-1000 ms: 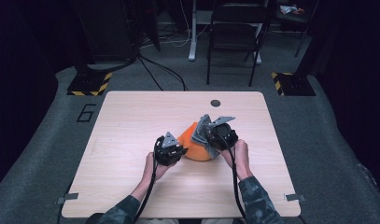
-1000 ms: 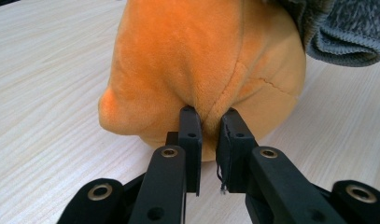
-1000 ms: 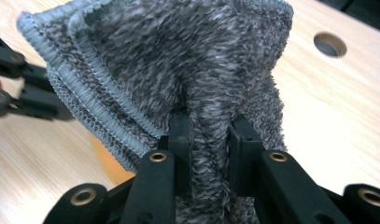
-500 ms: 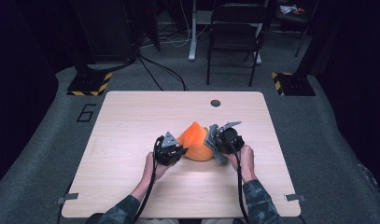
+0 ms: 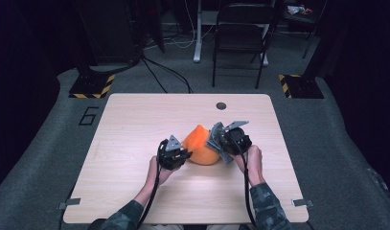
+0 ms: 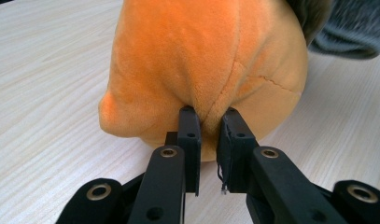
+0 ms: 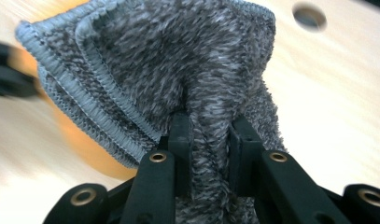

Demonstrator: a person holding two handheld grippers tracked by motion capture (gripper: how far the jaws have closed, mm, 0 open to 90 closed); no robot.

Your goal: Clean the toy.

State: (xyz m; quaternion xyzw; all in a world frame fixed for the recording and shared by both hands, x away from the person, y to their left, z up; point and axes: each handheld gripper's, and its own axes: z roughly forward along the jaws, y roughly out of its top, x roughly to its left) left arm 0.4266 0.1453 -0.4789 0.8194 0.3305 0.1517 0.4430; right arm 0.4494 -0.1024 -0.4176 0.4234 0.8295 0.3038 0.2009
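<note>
An orange plush toy (image 5: 198, 146) lies in the middle of the wooden table (image 5: 135, 120). My left gripper (image 5: 179, 157) is at its left side, shut on a pinched fold of the orange plush (image 6: 206, 65); the pads (image 6: 190, 126) squeeze a seam. My right gripper (image 5: 220, 146) sits at the toy's right side, shut on a grey knitted cloth (image 7: 178, 65) that bunches up between its fingers (image 7: 180, 135). In the high view that grey cloth (image 5: 215, 141) hangs against the toy's right flank. A strip of orange shows behind the cloth in the right gripper view.
A round hole (image 5: 221, 106) is set into the table near its far edge, also seen as a dark hole (image 7: 310, 17) past the cloth. A chair (image 5: 240, 33) and cables stand on the floor beyond the table.
My right gripper with the grey cloth has shifted to the right and slightly down, off the top of the toy to its right side. The left gripper has stayed put on the plush.
</note>
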